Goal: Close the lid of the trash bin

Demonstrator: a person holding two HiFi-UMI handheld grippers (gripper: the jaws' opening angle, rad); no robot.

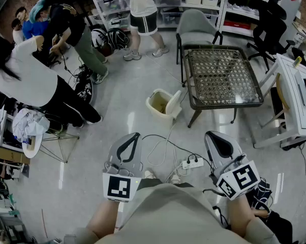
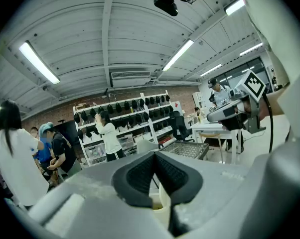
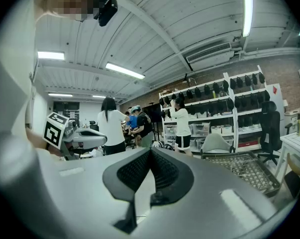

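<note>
A small cream trash bin [image 1: 160, 103] stands on the floor ahead of me, its lid [image 1: 174, 102] swung open and hanging at its right side. Both grippers are held low and near my body, well short of the bin. My left gripper [image 1: 134, 135] points toward the bin from its near left, jaws together and empty. My right gripper [image 1: 210, 134] is level with it to the right, also shut with nothing held. In the left gripper view, the left gripper [image 2: 155, 156] shows a strip of the cream bin [image 2: 163, 203] behind its closed jaws. The right gripper [image 3: 150, 151] faces the shelves.
A mesh-top metal table [image 1: 224, 75] stands just right of the bin, with a grey chair [image 1: 196, 27] behind it. A power strip [image 1: 192, 162] and loose cables lie on the floor between the grippers. Several people stand at the left and back. A white desk [image 1: 295, 100] fills the right.
</note>
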